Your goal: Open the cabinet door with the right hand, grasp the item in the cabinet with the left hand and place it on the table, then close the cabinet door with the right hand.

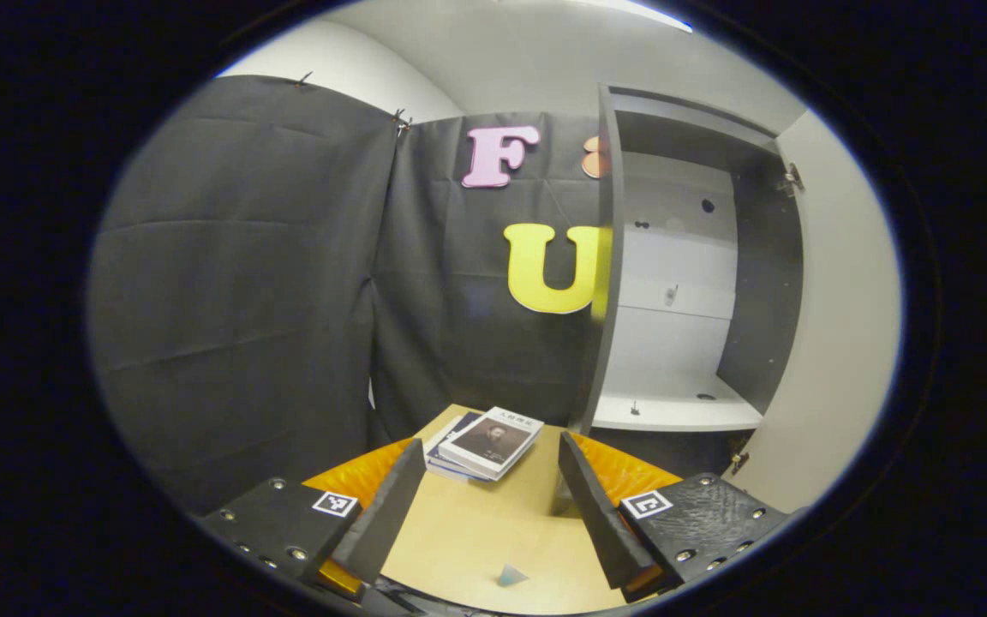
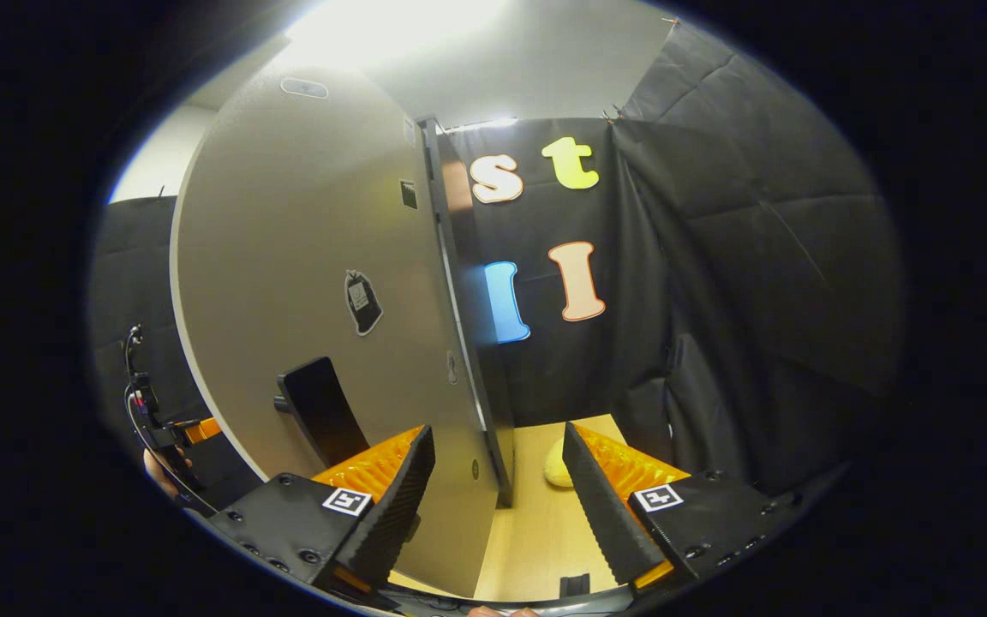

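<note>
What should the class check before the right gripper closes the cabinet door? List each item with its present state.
1. Books out of the cabinet and on the table: ok.
2. Cabinet shelf holds no item: ok.
3. Left gripper open, holding nothing: ok.
4. Left gripper out of the door's swing: cannot tell.
5. Right gripper open, with the cabinet door edge between its fingers: ok.
6. Door handle gripped: not ok.
</note>
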Available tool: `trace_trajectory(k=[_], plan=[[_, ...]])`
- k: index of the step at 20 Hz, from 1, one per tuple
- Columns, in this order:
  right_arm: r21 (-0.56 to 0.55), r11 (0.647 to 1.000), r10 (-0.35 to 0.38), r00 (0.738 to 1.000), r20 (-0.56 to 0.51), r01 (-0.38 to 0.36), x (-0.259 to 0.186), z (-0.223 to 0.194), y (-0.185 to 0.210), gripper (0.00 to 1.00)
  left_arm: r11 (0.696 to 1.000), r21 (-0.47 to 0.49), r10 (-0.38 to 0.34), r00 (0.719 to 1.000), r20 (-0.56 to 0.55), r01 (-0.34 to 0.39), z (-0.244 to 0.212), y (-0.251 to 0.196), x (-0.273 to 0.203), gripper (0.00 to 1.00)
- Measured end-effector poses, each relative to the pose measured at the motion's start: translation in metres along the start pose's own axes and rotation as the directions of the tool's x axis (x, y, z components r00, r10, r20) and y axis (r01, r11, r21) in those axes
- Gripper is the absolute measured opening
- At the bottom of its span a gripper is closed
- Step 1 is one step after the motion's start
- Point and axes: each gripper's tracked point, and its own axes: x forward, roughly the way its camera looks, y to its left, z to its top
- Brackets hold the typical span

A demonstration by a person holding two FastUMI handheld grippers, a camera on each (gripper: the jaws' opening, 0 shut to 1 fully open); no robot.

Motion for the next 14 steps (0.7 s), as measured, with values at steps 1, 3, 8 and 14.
trace_trajectory(k=[1,3,8,14], plan=[[0.01,1.0,0.018,1.0,-0.004,-0.018,0.004,-0.003,0.013,0.96,1.0,0.001,-0.006,1.0,-0.006,0.006,-0.002,0.004,0.004,0.96],[0.036,0.997,0.065,0.997,-0.027,-0.064,0.012,-0.01,0.04,0.95,1.0,0.018,-0.019,1.0,-0.019,0.02,-0.008,0.014,0.01,0.96],[0.028,0.991,0.135,0.991,-0.025,-0.134,0.028,-0.016,0.094,0.95,0.998,0.055,0.002,0.998,-0.056,0.001,-0.029,0.041,0.019,0.93],[0.041,0.971,0.238,0.97,-0.055,-0.236,0.062,-0.023,0.151,0.96,1.0,0.027,-0.012,0.998,-0.068,0.014,-0.037,0.064,0.034,0.96]])
